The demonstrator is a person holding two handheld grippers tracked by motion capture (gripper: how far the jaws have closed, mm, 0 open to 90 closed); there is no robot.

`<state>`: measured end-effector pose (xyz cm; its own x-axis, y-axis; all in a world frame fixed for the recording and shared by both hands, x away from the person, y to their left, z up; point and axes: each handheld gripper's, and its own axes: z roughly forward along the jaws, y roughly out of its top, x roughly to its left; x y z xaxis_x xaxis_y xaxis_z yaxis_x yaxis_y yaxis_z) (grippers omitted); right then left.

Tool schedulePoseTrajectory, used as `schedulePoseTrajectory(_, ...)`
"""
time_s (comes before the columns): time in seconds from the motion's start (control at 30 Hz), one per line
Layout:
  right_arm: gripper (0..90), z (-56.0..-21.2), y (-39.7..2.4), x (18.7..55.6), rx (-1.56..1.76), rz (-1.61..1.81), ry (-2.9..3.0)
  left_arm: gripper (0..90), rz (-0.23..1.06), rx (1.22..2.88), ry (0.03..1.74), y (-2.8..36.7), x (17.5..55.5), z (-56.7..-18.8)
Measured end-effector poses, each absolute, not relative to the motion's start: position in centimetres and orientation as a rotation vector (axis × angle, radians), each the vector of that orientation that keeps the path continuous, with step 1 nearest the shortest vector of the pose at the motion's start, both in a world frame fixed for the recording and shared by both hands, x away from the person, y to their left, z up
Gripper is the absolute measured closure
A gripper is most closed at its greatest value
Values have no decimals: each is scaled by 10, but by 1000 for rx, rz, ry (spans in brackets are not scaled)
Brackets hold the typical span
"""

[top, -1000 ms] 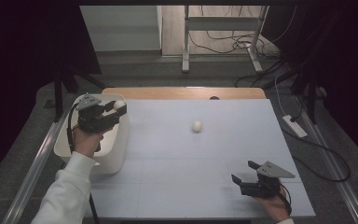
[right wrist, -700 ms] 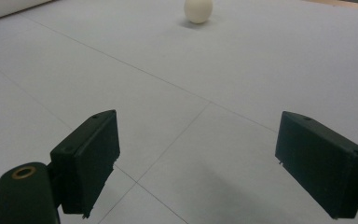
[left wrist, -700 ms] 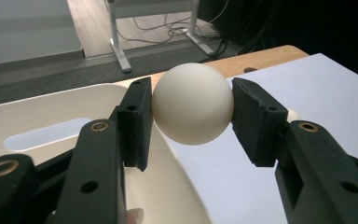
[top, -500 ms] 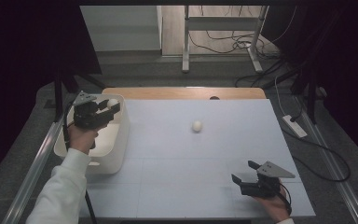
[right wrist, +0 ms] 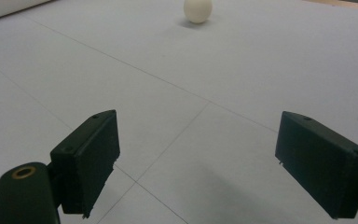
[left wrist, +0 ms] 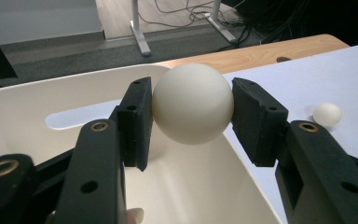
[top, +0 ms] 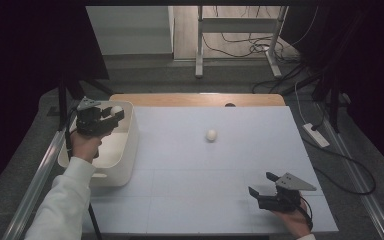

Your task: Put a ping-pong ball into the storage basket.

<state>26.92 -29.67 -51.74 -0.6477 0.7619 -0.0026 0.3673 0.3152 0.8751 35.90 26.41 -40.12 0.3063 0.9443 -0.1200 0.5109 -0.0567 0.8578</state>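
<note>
My left gripper (top: 114, 113) is shut on a cream ball (left wrist: 193, 103), whose sides are pressed by both black pads. It hovers over the white tub (top: 125, 150) at the table's left edge; the ball (top: 116, 109) sits above the tub's far part. A second cream ball (top: 210, 134) lies loose on the white table sheet, seen in the left gripper view as a small ball (left wrist: 327, 114) and in the right gripper view far ahead as a ball (right wrist: 197, 10). My right gripper (top: 261, 184) rests low at the front right, open (right wrist: 193, 158), with nothing between its jaws.
The white tub (left wrist: 37, 121) hangs partly past the left side of the table. A wooden strip (top: 200, 99) with a dark hole runs along the far edge. Cables and a power strip (top: 316, 135) lie on the floor to the right.
My left gripper has carried the ball leftward, from over the tub's right rim to over its inside. The right gripper and the loose ball have stayed put.
</note>
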Motion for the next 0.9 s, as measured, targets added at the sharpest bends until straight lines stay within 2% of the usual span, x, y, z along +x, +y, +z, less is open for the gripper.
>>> schedulePoseTrajectory(0.7, 139, -518, -297, 269, 998, 1273, 2174, 501, 487, 1799, 1395, 267, 371, -420)
schedulePoseTrajectory(0.9, 139, -518, -297, 269, 1002, 1278, 2169, 501, 484, 1800, 1401, 267, 371, -421)
